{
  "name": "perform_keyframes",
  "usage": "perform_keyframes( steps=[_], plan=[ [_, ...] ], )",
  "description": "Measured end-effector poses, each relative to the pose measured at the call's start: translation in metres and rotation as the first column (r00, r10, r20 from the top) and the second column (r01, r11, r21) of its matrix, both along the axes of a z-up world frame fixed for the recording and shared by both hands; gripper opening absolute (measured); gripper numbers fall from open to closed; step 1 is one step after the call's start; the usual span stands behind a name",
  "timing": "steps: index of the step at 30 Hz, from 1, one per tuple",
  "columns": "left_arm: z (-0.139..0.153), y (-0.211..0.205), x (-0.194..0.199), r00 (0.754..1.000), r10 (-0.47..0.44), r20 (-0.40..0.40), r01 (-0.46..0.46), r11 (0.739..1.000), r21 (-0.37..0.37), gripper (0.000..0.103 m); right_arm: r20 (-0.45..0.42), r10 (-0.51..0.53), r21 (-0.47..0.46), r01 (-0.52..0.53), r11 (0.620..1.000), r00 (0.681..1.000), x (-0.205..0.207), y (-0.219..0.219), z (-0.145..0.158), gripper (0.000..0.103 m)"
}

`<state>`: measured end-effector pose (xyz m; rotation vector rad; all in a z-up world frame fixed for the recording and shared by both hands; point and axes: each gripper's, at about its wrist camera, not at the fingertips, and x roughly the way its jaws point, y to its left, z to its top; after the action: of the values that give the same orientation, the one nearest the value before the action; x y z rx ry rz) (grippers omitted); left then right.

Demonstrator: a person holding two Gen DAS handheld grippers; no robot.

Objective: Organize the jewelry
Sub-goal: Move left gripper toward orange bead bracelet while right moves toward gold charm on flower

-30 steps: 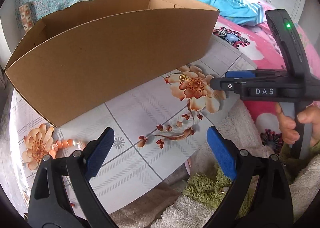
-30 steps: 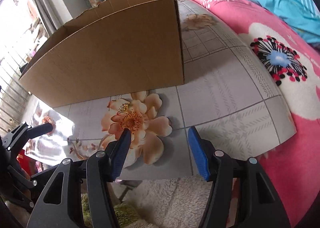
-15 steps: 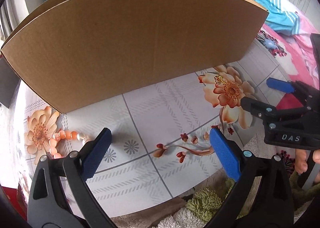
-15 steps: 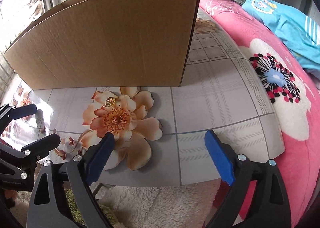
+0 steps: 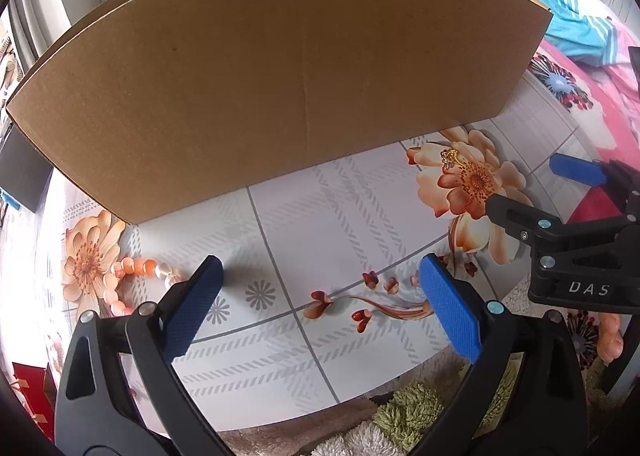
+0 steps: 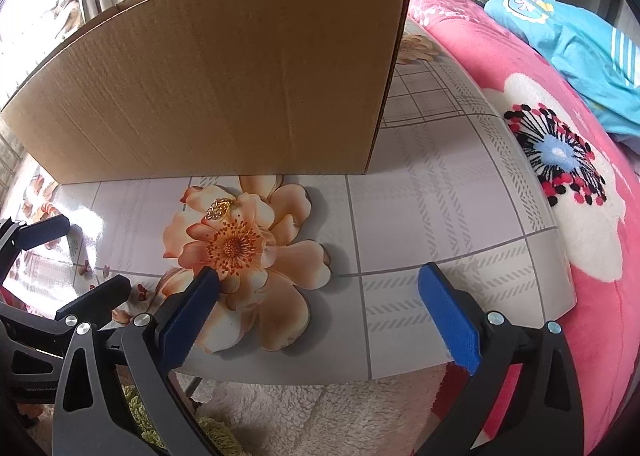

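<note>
A small gold ring (image 5: 449, 157) lies on an orange flower print on the table, just in front of a tall cardboard box (image 5: 280, 67); it also shows in the right wrist view (image 6: 218, 209). An orange bead bracelet (image 5: 134, 280) lies at the table's left, just left of my left gripper's left finger. My left gripper (image 5: 320, 298) is open and empty over the table's front. My right gripper (image 6: 320, 302) is open and empty, its left finger over the flower print near the ring. The right gripper also shows in the left wrist view (image 5: 532, 191). The box (image 6: 224, 75) hides its contents.
The table (image 6: 432, 191) has a tile-and-flower covering and ends near my grippers. A pink floral blanket (image 6: 560, 159) with blue clothing (image 6: 576, 35) lies to the right. A fluffy rug (image 5: 404, 416) lies below the table's edge.
Both grippers have moved forward toward the box and over the table. The right gripper opened wider and now sits close to the ring. The bracelet is nearer my left finger.
</note>
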<state>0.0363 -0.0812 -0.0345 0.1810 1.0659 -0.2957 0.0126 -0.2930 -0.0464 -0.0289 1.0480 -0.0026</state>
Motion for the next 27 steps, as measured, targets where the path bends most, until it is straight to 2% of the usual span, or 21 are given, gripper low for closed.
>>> perform_keyframes(
  steps=[27],
  plan=[
    [0.0007,-0.0045,0.0039,1.000,0.007,0.008,-0.007,1.000,-0.002,0.095,-0.017,-0.003,-0.001,0.003,1.000,1.000,-0.0002,0.0021,-0.0003,0.097]
  ],
)
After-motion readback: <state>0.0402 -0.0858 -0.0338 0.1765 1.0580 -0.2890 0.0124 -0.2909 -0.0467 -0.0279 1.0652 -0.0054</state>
